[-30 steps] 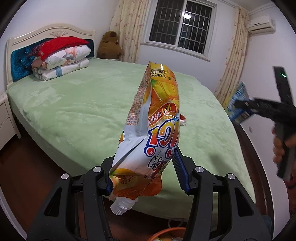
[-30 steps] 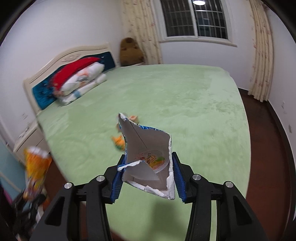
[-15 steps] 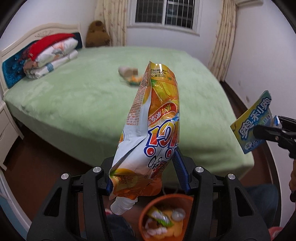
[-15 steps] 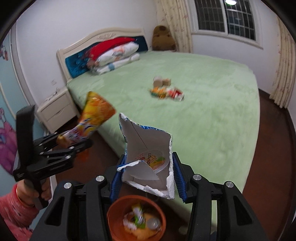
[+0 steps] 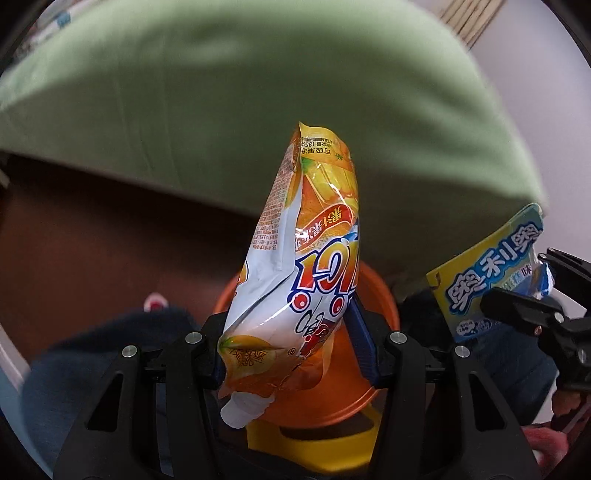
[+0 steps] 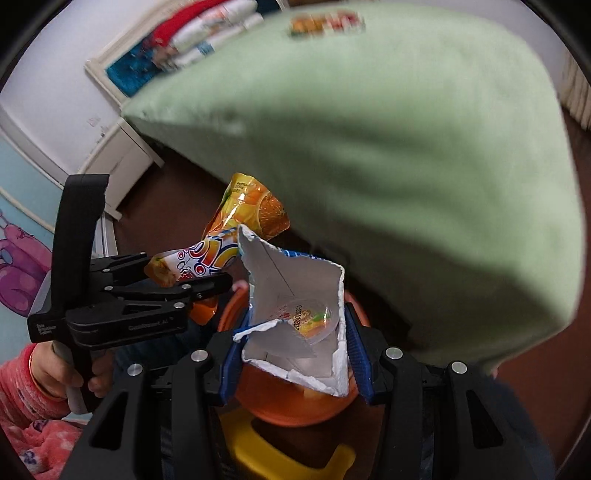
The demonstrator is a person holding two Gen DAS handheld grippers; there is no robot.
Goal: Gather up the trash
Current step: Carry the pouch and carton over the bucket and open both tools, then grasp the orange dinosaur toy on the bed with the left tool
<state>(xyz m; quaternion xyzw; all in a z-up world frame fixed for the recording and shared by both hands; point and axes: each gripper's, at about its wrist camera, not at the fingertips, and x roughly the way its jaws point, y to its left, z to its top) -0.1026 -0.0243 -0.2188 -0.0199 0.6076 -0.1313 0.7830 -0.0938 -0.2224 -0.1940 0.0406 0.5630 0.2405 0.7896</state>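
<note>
An orange-and-white drink pouch (image 5: 306, 258) with a white spout stands upright in my left gripper (image 5: 291, 343), which is shut on its lower part. Right under it is an orange bin (image 5: 376, 295). My right gripper (image 6: 293, 350) is shut on a torn blue-and-white carton (image 6: 295, 280) with a small jelly cup (image 6: 314, 319) inside. It also hangs over the bin (image 6: 288, 406). The right wrist view shows the left gripper (image 6: 184, 273) and its pouch (image 6: 251, 214) just left of the carton. In the left wrist view the carton (image 5: 487, 266) is at the right edge.
The bin sits on a yellow stool (image 6: 258, 450) on dark floor beside the green bed (image 6: 369, 110). More wrappers (image 6: 325, 22) lie far up the bed. A white nightstand (image 6: 110, 155) stands at left. A person's trouser leg (image 5: 92, 354) and hand (image 6: 48, 373) are close by.
Both grippers have dropped and tipped downward, from facing across the bed to hanging over the orange bin. Each keeps its item, and they have come closer together.
</note>
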